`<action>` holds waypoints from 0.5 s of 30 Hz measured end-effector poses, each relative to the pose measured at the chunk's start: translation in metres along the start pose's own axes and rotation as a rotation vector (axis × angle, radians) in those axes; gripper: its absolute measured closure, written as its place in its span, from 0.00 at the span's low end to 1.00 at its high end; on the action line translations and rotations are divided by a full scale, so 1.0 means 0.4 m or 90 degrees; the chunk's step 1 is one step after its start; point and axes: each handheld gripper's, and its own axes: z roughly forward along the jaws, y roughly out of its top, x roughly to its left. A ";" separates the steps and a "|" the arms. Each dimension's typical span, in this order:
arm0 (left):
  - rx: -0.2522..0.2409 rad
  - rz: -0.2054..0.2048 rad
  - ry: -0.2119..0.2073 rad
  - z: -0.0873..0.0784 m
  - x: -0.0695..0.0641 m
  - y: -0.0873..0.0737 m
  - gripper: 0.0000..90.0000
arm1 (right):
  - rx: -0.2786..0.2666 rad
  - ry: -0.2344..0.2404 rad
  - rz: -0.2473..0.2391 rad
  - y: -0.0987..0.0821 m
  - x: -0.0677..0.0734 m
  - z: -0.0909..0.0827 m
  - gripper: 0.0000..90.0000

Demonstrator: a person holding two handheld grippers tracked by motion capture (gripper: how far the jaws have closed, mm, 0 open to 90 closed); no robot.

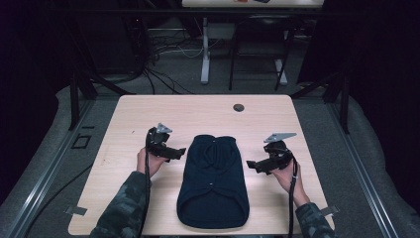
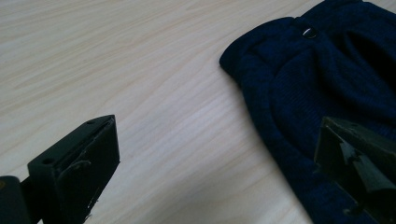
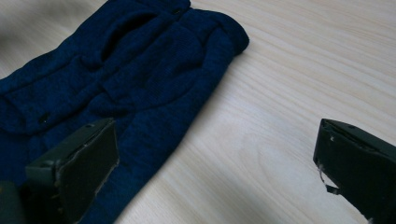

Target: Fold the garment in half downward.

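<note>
A dark navy knitted garment [image 1: 213,178] lies folded lengthwise in the middle of the light wooden table [image 1: 148,114]. To its left hovers my left gripper [image 1: 179,152], jaws wide apart and pointing at the cloth's upper left edge, nothing between them. In the left gripper view the garment [image 2: 317,88] fills the right side, with a small metal ring [image 2: 309,32] near its top. My right gripper [image 1: 251,165] is at the garment's right side, open and empty. In the right gripper view the garment [image 3: 121,79] lies at the left, bare wood between the jaws.
A small dark round grommet [image 1: 238,107] sits near the table's far edge. Beyond the table stand dark frame legs, cables on the floor and a white table leg [image 1: 205,49]. Bare wood lies on both sides of the garment.
</note>
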 end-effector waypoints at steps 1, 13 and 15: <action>0.000 0.003 -0.001 0.005 -0.002 0.005 0.00 | 0.002 0.003 -0.005 0.008 0.001 0.005 0.00; 0.011 0.015 -0.017 0.062 -0.023 0.059 0.00 | 0.014 0.027 -0.004 0.074 0.009 0.076 0.00; 0.013 0.017 -0.022 0.073 -0.028 0.066 0.00 | 0.020 0.028 -0.003 0.080 0.009 0.082 0.00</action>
